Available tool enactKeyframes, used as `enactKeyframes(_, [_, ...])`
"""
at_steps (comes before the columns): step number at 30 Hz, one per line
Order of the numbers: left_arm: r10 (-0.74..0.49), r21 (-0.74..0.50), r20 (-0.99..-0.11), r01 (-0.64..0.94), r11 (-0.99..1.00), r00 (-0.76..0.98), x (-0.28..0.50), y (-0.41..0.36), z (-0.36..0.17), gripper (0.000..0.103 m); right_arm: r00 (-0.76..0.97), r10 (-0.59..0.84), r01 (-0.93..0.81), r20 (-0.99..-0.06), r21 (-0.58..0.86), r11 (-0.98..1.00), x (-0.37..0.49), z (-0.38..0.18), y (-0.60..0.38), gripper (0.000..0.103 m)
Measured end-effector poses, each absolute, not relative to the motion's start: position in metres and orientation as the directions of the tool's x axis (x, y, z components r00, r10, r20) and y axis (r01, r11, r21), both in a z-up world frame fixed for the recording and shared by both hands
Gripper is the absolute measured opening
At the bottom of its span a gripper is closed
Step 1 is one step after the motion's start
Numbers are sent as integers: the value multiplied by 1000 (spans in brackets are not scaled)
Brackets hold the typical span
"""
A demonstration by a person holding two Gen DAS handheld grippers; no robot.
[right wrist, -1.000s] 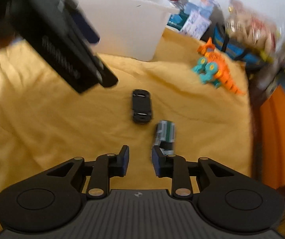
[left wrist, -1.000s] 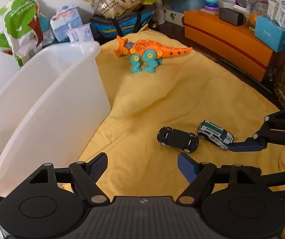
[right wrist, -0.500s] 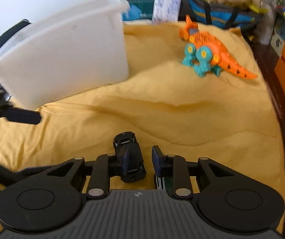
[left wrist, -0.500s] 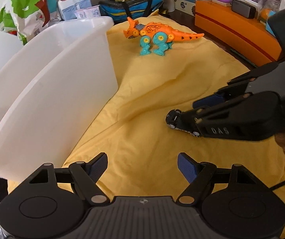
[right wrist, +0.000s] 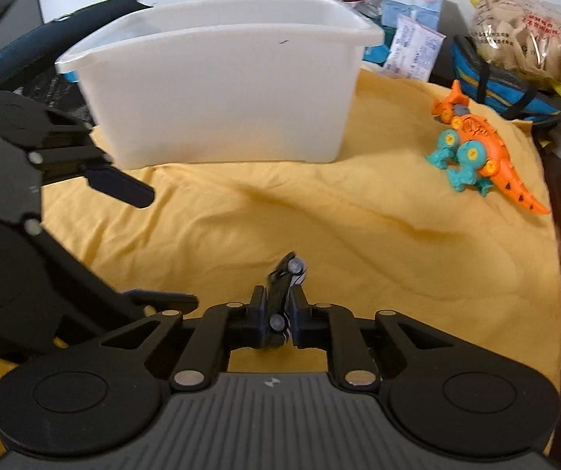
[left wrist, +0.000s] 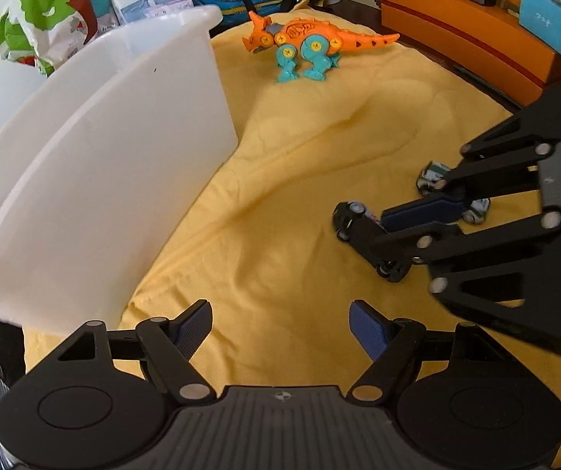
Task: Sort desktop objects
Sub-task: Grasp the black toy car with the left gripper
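- Right wrist view: the right gripper (right wrist: 279,315) has its fingers clamped on a black toy car (right wrist: 280,293), which stands tipped on its side between the pads, its silver wheel hubs facing the camera and its nose pointing away.
- Left wrist view shows the same black car (left wrist: 358,231) tilted, its wheels turned to the side, with the right gripper's dark-blue pads on either side of it.
- Left gripper (left wrist: 280,323) hangs over the yellow cloth (left wrist: 288,203) with its fingers spread wide and nothing between them.
- Just behind the held car, a white-and-green toy car (left wrist: 435,174) sits on the cloth, mostly hidden by the right gripper's linkage.
- A white plastic bin (right wrist: 221,90) stands on the cloth's far-left part; what it holds cannot be made out.
- Farther back, an orange dinosaur toy (right wrist: 476,137) with teal legs and yellow screw heads stands upright on the cloth, well apart from the cars.
- Snack bags (right wrist: 523,31) lie beyond the cloth.
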State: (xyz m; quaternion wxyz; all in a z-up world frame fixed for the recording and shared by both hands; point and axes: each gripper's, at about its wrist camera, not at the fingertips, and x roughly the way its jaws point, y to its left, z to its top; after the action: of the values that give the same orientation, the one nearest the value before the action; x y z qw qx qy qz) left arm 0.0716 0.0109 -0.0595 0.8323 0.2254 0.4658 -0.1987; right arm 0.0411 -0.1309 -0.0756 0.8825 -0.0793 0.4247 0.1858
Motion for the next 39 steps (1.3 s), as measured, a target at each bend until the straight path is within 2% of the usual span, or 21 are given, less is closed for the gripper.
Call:
enactKeyframes(9, [-128,161,-863,507,847,488,74,20,-53,80,553,308,-341,-774,126,932,34,-74,-150,15])
enactKeyframes(12, [-168,105,-864,497,862,474,81,9,-46,80,618,247,-246,-746,115,962,29,-64,-166,30])
enactKeyframes(15, [-186,68,-854,459,886,486,83,-10,-43,80,655,202,-155,-728,133,979,24,-60,-190,31])
enactKeyframes(22, [-132,189,-818,477,858,560,66,-63,-60,79,656,160,-69,-737,153,986,11,-65,-213,32])
enactKeyframes(25, [-66,329,-780,498,802,622,53,-82,-71,78,650,161,-77,-742,146,986,9,-68,-211,32])
enactKeyframes(27, [-42,388,-772,521,760,635,47,-89,-81,69,649,164,-86,-743,143,986,7,-69,-210,32])
enactKeyframes(28, [-40,391,-778,532,751,627,46,-89,-85,58,648,167,-87,-743,146,985,7,-70,-211,32])
enactKeyframes(30, [-80,332,-790,534,778,608,49,-81,-85,38,647,175,-90,-742,153,984,7,-71,-212,32])
enactKeyframes(31, [-94,289,-806,526,800,585,55,-76,-84,33,648,176,-91,-741,154,984,7,-71,-212,32])
enactKeyframes(35, [-186,105,-831,476,873,524,74,-46,-76,33,653,171,-87,-738,151,985,7,-70,-214,32])
enactKeyframes(39, [-403,-256,-822,371,893,401,89,-4,-70,33,650,172,-79,-740,159,984,6,-71,-216,32])
